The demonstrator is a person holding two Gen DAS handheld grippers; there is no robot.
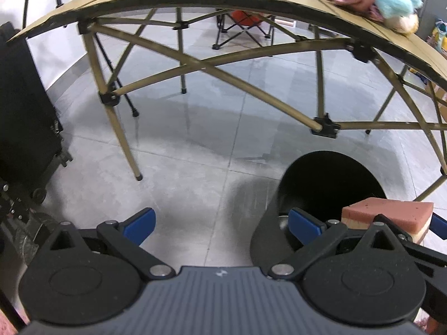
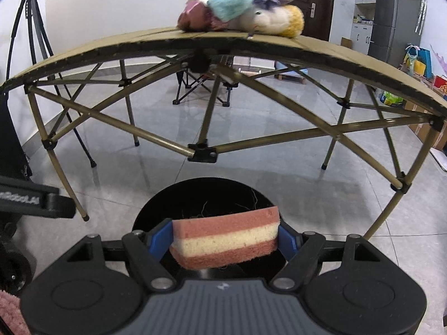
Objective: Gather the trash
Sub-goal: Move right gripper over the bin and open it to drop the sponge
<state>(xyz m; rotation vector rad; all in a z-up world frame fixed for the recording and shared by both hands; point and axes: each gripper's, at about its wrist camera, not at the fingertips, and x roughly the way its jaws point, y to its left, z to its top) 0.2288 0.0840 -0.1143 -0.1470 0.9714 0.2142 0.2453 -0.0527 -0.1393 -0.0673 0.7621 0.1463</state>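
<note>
**A:** Starting at the left: what is the left gripper (image 1: 220,224) doing?

**B:** Nothing that I can see. Its jaws stand apart with only bare floor tile between the blue pads. Beside it, a black wheeled case (image 1: 25,117) is cut off by the frame edge, so I can't say what it is.

**A:** And further right?

**B:** The black trash bin (image 2: 206,195) stands on the floor just in front of the folding table (image 2: 97,47). The right gripper (image 2: 225,240) is clamped on the sponge (image 2: 226,240), pink outside with a cream layer, a pad at each end, and it hangs over the bin's mouth.

**A:** So which step is this?

**B:** I judge it the drop-off: the sponge is carried to the bin and not yet let go. The next move calls for keeping it above the opening, then spreading the jaws so it falls inside rather than catching the rim.

**A:** Anything unclear?

**B:** The bin's inside is too dark; I make out only thin strands and a dull glint. The plush toys (image 2: 251,8) on the table are a jumbled heap, and whether more trash remains I can't tell.
</note>
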